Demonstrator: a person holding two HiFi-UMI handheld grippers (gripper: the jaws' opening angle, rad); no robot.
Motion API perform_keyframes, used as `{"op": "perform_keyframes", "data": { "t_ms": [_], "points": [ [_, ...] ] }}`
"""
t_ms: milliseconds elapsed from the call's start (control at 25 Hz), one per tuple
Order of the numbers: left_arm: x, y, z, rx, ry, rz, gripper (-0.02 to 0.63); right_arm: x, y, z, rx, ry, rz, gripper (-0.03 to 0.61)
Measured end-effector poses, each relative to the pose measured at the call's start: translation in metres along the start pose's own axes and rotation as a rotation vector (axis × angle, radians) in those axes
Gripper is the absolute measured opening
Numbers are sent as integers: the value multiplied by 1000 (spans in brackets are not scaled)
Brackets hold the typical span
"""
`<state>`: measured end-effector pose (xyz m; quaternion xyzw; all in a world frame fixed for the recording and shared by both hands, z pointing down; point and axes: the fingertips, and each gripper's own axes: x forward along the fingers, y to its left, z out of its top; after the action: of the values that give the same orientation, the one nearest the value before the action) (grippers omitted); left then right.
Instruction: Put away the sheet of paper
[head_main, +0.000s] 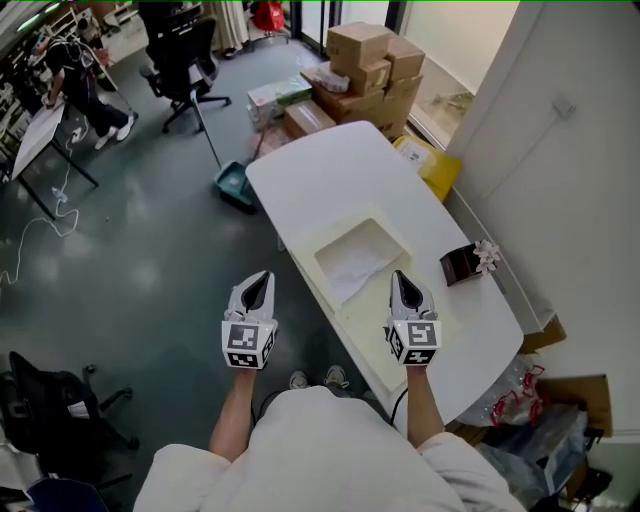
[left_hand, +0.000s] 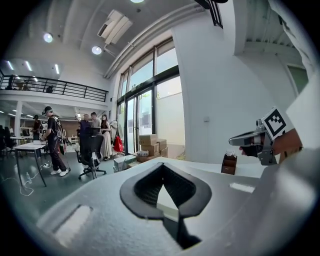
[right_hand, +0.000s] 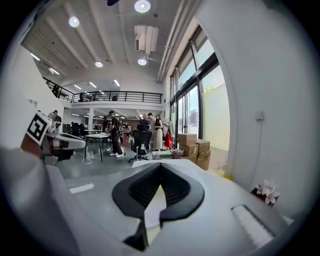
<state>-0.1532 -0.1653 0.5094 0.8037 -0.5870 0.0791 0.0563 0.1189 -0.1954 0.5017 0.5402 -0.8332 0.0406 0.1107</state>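
Observation:
A white sheet of paper (head_main: 357, 262), slightly creased, lies in the square recess of a cream tray (head_main: 385, 330) on the white table (head_main: 330, 170). My right gripper (head_main: 404, 284) is shut and empty, hovering over the tray just right of the paper. My left gripper (head_main: 258, 287) is also shut and empty; it hangs left of the table edge, over the floor. In the left gripper view the jaws (left_hand: 164, 170) are together and the right gripper (left_hand: 252, 139) shows at the right. In the right gripper view the jaws (right_hand: 160, 169) are together and the left gripper (right_hand: 60, 142) shows at the left.
A small brown box with a white flower (head_main: 468, 262) stands near the table's right edge by the wall. Cardboard boxes (head_main: 370, 60) are stacked beyond the table's far end, with a yellow bin (head_main: 428, 165) beside them. An office chair (head_main: 185, 60), a teal dustpan (head_main: 235, 187) and people stand further off.

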Motion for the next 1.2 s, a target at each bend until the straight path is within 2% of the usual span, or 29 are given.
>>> {"op": "perform_keyframes", "data": {
  "t_ms": [400,1200],
  "points": [
    [-2,14,19,13,-46,16,5,5,12,18,11,-45,3,0],
    [0,14,16,14,-33,4,5,9,13,11,20,-24,0,0]
  ]
}}
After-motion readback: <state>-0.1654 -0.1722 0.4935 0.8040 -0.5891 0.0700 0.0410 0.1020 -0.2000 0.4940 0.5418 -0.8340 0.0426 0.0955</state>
